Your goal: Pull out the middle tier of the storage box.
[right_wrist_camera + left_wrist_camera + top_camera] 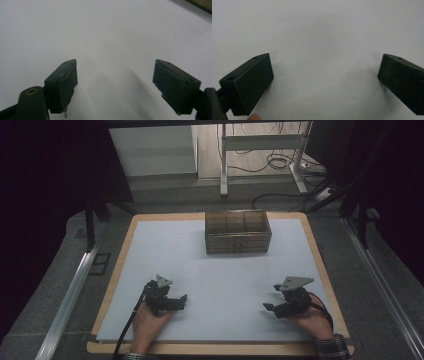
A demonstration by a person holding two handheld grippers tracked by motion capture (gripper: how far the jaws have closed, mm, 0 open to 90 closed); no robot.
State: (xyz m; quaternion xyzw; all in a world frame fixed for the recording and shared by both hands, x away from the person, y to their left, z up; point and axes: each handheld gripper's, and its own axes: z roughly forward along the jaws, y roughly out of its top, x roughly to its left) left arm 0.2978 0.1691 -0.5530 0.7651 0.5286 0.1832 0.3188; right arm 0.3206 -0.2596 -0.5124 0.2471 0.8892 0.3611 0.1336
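Claws (182, 300) (272, 297) agape, white mat (225, 270) bare between

High view overlooks the table (220, 270); both gripper views hug it.

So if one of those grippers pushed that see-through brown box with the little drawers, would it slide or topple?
The drawer box would probably slide rather than tip: it looks low and wide, sitting flat on the smooth white table top. It seems to be thin clear plastic, so likely light and rigid. Its drawers might slip out if it is tilted. Both the left gripper and right gripper rest open, well away from it.
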